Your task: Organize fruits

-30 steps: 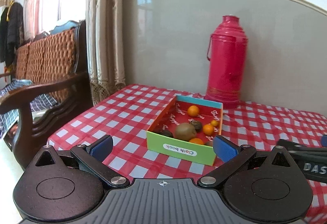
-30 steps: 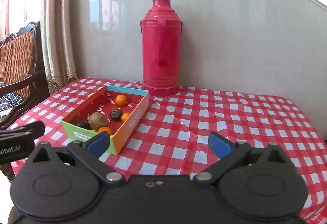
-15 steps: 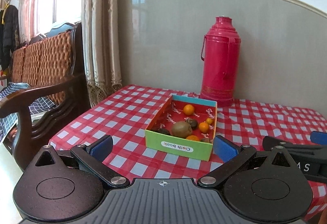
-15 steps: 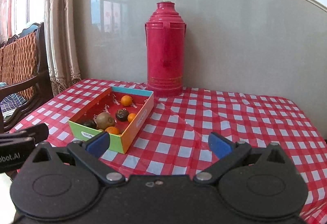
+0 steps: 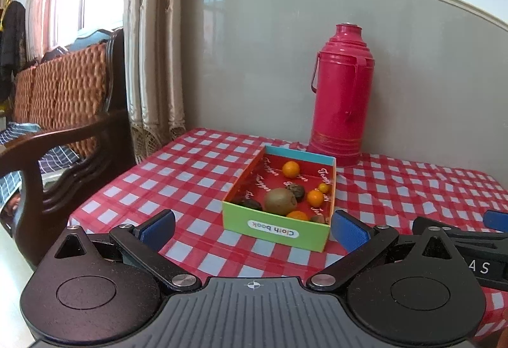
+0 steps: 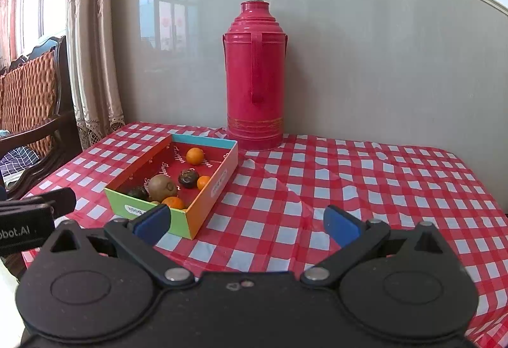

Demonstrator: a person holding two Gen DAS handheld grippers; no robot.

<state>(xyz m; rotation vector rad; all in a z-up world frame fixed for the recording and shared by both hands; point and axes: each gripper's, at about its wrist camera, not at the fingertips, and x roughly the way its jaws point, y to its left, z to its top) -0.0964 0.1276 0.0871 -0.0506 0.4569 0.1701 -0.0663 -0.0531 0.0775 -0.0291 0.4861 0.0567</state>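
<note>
Both grippers hang above the near edge of the counter (image 6: 365, 176), which is covered with a red and white checked cloth. The left gripper (image 5: 252, 229) has its blue fingers (image 5: 158, 229) spread wide and holds nothing; the right gripper (image 6: 246, 224) is the same — fingers (image 6: 341, 225) apart, with only the cloth between them.

The fruits lie in a shallow open box (image 5: 276, 229) with a green front wall and a red inside. It stands on the left part of the counter, in front of the left gripper and to the front-left of the right one. Inside, a brown kiwi (image 5: 280, 199) sits near the middle. A bigger orange (image 5: 290, 169) lies toward the far end, well apart from the rest. Just beside the kiwi there are a dark wrinkled fruit (image 5: 296, 190), a small orange (image 5: 315, 197) and one more orange (image 5: 297, 216) against the front wall. Another dark fruit (image 5: 250, 204) lies in the near left corner.

Behind the box, close to the grey wall, a tall pink thermos (image 6: 255, 78) stands upright. A wooden chair (image 5: 63, 113) with a woven back is beside the counter, next to a curtain (image 5: 152, 56).
</note>
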